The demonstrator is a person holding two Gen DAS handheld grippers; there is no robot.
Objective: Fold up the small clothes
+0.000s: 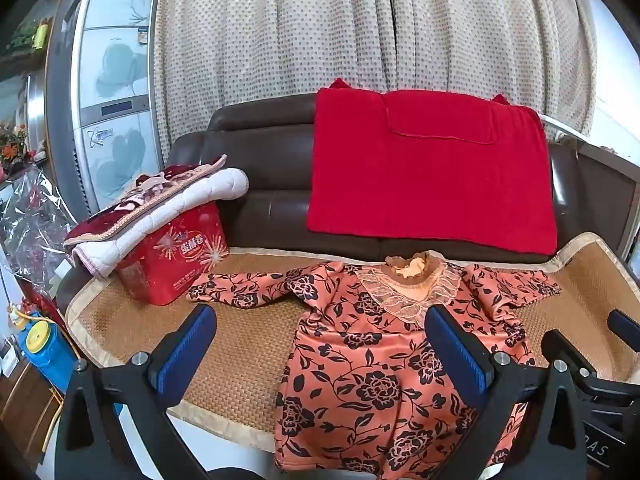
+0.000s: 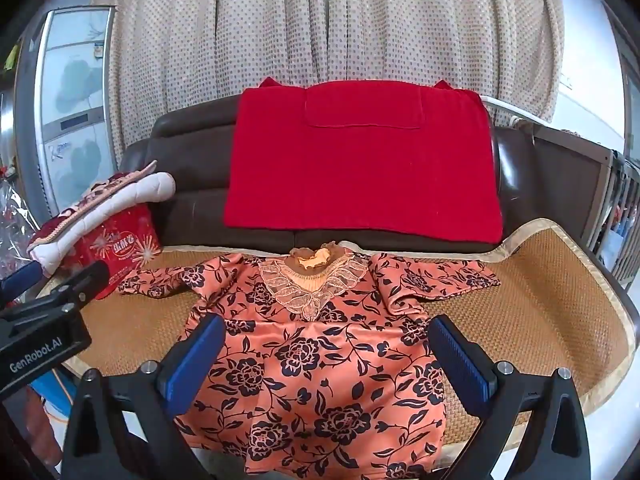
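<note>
The dress (image 2: 316, 360) is lying flat on the mat (image 2: 560, 320), collar toward the sofa (image 2: 192, 184), long axis pointing away. Both the left gripper (image 1: 320, 344) and right gripper (image 2: 326, 350) are hovering wide apart, empty, above its hem end; the right one is sitting more centrally over it.

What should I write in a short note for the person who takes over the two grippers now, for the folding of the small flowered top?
Left gripper: open, empty, above the woven mat, at the top's left edge.
Right gripper: open, empty, above the middle of the top.
Orange flowered top: lies flat, front up, on the mat on the sofa seat, both sleeves spread out, lace collar toward the backrest, hem over the front edge.
Red cloth: hangs over the backrest, not touched.
Red box: on the mat's left end, with a folded quilt on top.
Done: nothing folded.
Left: fold in the sleeves, then fold the body.
</note>
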